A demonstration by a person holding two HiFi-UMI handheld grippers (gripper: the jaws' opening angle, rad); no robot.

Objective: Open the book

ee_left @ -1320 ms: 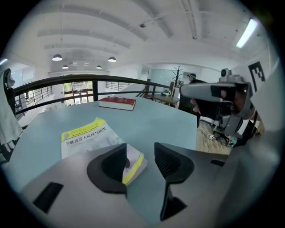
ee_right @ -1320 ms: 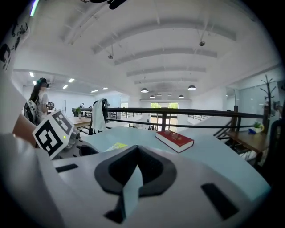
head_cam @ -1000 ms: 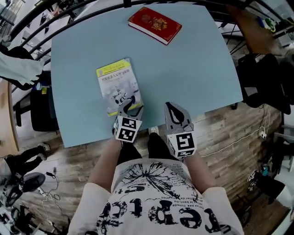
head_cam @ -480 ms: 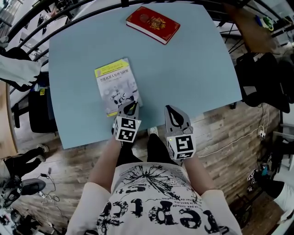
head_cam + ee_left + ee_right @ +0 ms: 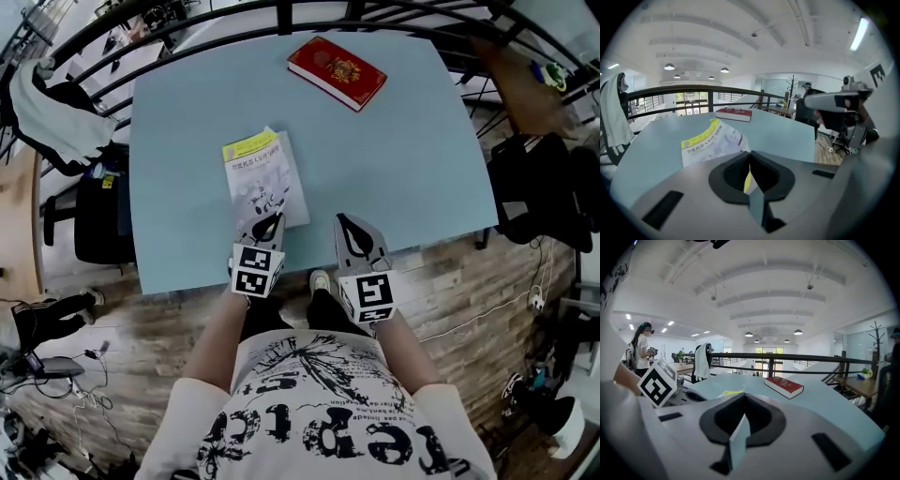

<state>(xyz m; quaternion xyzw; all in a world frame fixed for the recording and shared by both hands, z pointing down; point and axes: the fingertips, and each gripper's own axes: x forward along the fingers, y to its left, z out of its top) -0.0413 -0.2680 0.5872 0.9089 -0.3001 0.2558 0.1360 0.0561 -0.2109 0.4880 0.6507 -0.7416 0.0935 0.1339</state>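
Observation:
A thin white book with a yellow band lies on the pale blue table, near its front edge. My left gripper is at the book's near edge. In the left gripper view the left gripper is closing tight, and the pads pinch the yellow-edged front cover. The cover rises off the table from that edge. My right gripper hovers to the right of the book, beside it and apart. Seen in its own view, the right gripper has its jaws together and nothing between them.
A thick red book lies at the table's far edge, also visible as the red book and the red book. A black railing runs behind the table. Chairs and a hung white garment stand to the left.
The left jaws went from wide open to shut on the book's near cover edge. That hand then rose a little, lifting the cover. The right gripper also rose slightly.

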